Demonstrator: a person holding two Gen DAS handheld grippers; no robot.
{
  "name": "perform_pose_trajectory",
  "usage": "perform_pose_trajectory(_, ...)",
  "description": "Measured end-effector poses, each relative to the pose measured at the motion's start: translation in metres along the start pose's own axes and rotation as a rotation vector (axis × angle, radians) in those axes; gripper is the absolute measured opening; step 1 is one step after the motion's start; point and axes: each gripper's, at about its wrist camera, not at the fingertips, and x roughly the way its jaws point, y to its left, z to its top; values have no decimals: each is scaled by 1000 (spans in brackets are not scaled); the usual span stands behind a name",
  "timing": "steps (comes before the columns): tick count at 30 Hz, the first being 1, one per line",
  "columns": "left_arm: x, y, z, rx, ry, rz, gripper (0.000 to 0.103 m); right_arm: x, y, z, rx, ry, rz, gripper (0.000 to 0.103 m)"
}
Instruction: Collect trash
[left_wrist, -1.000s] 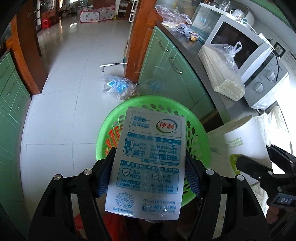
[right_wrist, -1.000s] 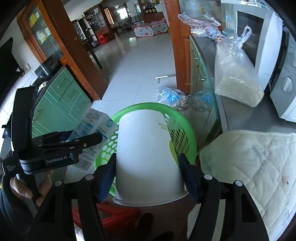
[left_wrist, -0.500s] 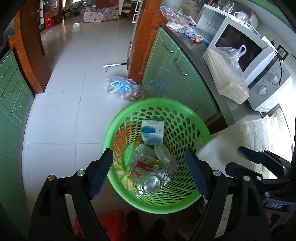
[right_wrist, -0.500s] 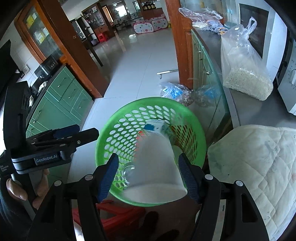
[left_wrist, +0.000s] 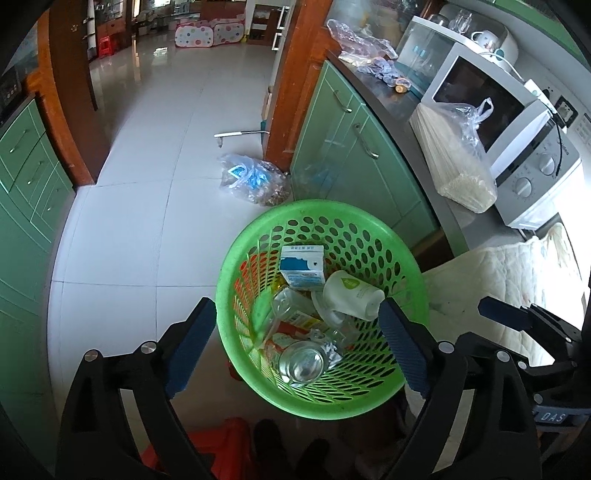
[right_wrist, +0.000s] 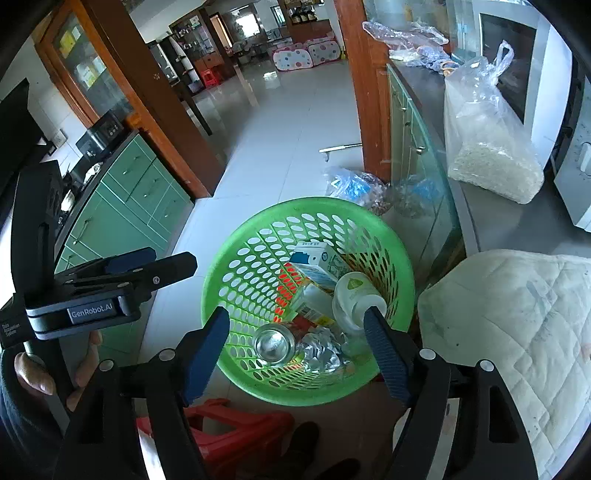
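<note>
- Your left gripper (left_wrist: 295, 347) is above the green basket (left_wrist: 369, 218). Its jaws are opening and stand wide, with nothing between the blue pads.
- Your right gripper (right_wrist: 297, 349) is also above the basket, beside the left one. Its jaws are opening too, and nothing is gripped between them.
- The trash lies inside the basket. The blue-and-white milk carton (left_wrist: 302, 266) rests on top at the far side of the pile.
- The white paper cup (left_wrist: 351, 295) lies on its side just right of the carton, touching it, its base toward the carton.
- Nearer to you in the basket are a clear bottle (left_wrist: 291, 310), a shiny can (left_wrist: 303, 360) seen end-on, and crumpled foil (right_wrist: 320, 350).
- The basket stands on the tiled floor (left_wrist: 147, 206), close to the green cabinet (left_wrist: 343, 162).
- A clear plastic bag (left_wrist: 251, 177) lies on the floor beyond the basket.
- A bag of white grains (left_wrist: 454, 158) sits on the counter in front of the microwave (left_wrist: 517, 147).
- A quilted cloth (right_wrist: 517, 332) covers the surface to your right.
</note>
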Motion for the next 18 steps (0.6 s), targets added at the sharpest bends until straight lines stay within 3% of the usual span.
perform_pose_trajectory(18,-28,-29,-16,15,-45,13,94,-50,-20,-31,12,-63,-12,83)
